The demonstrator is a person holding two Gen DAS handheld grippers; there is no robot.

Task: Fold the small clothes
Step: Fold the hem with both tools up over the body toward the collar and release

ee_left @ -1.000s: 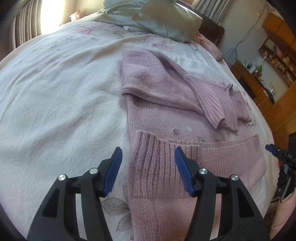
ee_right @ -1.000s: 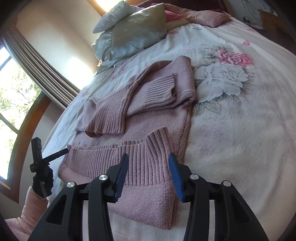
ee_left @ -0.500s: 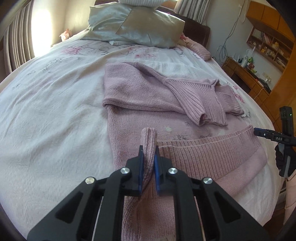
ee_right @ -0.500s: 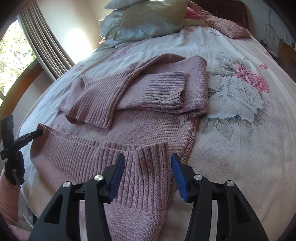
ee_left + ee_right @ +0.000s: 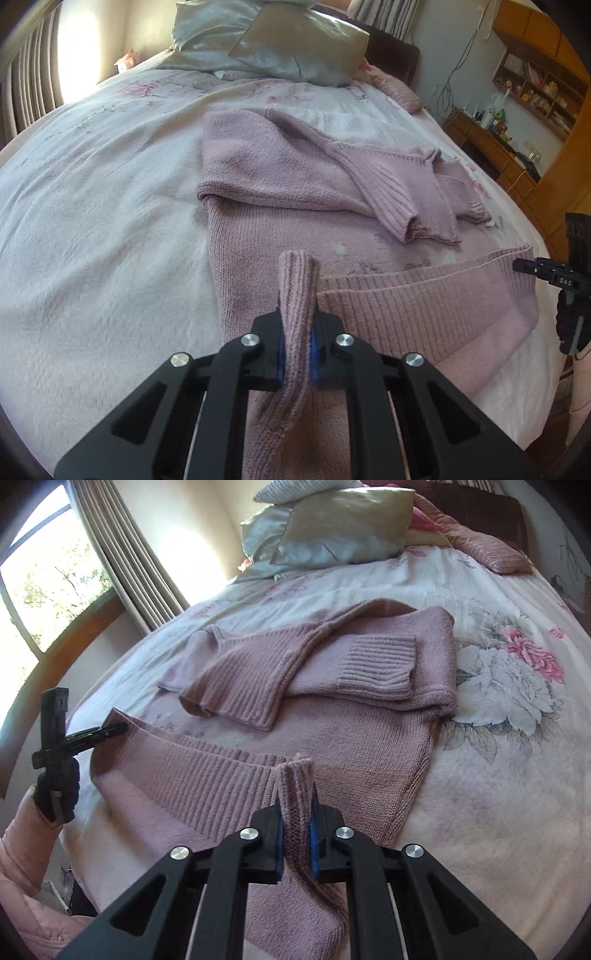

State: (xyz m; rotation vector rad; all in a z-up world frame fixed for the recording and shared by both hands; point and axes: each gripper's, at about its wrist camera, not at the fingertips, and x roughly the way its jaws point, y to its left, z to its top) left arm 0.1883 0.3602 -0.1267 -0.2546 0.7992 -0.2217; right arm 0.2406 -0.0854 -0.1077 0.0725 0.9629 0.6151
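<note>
On the bed (image 5: 92,221): hem corners pinched, ready for the cross fold.

Left gripper (image 5: 297,341) has its jaws pressed on the hem's left corner; right gripper (image 5: 297,843) pinches the right corner likewise. Sweater (image 5: 280,229) lies flat, sleeves crossed on its chest, long axis running from the near hem toward the pillows (image 5: 273,44), collar end farthest. Judged step: the bottom-up fold is starting; next, both corners should rise together and travel toward the collar, kept level.
</note>
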